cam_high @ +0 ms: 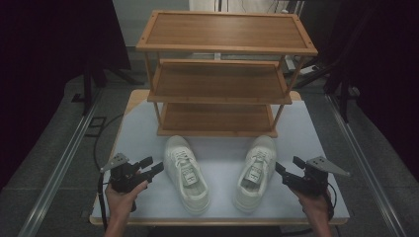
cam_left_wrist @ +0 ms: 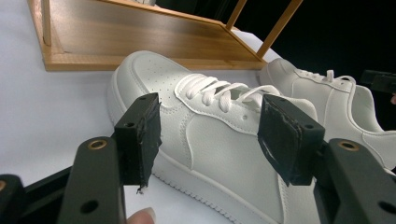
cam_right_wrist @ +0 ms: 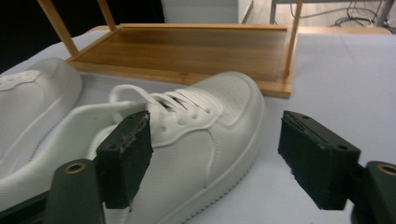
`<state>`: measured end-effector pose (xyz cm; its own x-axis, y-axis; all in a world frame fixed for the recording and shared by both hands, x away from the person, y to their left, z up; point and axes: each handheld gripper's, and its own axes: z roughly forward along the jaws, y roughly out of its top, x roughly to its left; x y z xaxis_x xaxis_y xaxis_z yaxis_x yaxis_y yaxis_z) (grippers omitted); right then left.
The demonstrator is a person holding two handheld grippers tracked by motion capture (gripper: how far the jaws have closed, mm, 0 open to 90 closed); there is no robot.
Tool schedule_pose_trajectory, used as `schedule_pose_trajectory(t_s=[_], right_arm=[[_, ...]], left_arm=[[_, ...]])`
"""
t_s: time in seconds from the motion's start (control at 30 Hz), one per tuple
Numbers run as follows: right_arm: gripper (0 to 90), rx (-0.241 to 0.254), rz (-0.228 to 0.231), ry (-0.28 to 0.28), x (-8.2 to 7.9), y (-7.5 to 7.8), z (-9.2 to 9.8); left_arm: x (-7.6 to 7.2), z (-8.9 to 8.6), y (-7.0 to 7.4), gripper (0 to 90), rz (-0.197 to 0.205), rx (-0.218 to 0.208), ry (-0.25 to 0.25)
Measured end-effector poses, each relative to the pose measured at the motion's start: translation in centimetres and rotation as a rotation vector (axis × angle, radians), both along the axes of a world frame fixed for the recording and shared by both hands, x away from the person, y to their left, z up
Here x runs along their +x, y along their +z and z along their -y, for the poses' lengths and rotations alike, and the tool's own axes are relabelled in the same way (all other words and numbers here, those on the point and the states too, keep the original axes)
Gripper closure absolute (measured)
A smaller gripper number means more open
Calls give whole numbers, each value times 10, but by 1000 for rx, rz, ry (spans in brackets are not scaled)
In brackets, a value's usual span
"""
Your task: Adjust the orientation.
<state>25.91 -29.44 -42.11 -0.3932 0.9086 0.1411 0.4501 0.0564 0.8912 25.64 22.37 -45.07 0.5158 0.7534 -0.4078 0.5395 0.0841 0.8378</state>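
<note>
**Two shoes, one gripper beside each**

Two white shoes lie side by side on the table (cam_high: 316,148), toes toward the rack (cam_high: 217,74). We hold the left gripper (cam_high: 154,166) just outboard of the left shoe (cam_high: 187,173), its jaws wide and empty. In the left gripper view the shoe's flank (cam_left_wrist: 219,140) lies straight ahead, between the lines of the two pads and apart from both.

We hold the right gripper (cam_high: 290,167) just outboard of the right shoe (cam_high: 254,170), jaws also spread with nothing in them. In the right gripper view that shoe (cam_right_wrist: 196,135) sits ahead and toward the left pad (cam_right_wrist: 128,154), while the other pad stands over bare table.

Each shoe's long axis runs across its gripper's reach, heel near us, toe away. So each gripper meets its shoe side-on, and each hand is nearer its own shoe. We judge a grasp needs the jaws to straddle the upper near the laces or the collar, not the full sole.
</note>
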Motion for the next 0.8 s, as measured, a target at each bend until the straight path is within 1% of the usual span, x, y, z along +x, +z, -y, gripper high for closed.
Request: schedule_pose_trajectory(t_s=[0.13,0.2,0.27,0.33,0.43,0.53,0.6,0.67,0.7,0.8], right_arm=[[335,21,31,46,-7,10,-7],[383,24,49,76,-10,15,-13],[439,28,81,105,-15,20,-20],[511,40,78,147,-19,24,-29],[604,30,89,226,-25,29,-44],[681,23,81,299,-29,31,-60],[720,24,65,340,-30,30,-70],[752,23,46,374,-31,27,-81],[769,14,41,389,-32,26,-85],[818,8,27,420,-34,22,-98]], left_arm=[[0,2,-1,393,-10,0,-6],[0,2,-1,393,-11,-3,-10],[-2,2,1,393,-10,-6,-12],[-3,2,2,393,-8,-8,-12],[-4,2,2,393,-10,-11,-12],[-5,2,1,393,-15,-14,-13],[-5,1,1,392,-19,-17,-13],[-5,1,0,392,-21,-18,-9],[-5,1,0,391,-22,-19,-6],[-5,2,-1,389,-28,-18,-10]])
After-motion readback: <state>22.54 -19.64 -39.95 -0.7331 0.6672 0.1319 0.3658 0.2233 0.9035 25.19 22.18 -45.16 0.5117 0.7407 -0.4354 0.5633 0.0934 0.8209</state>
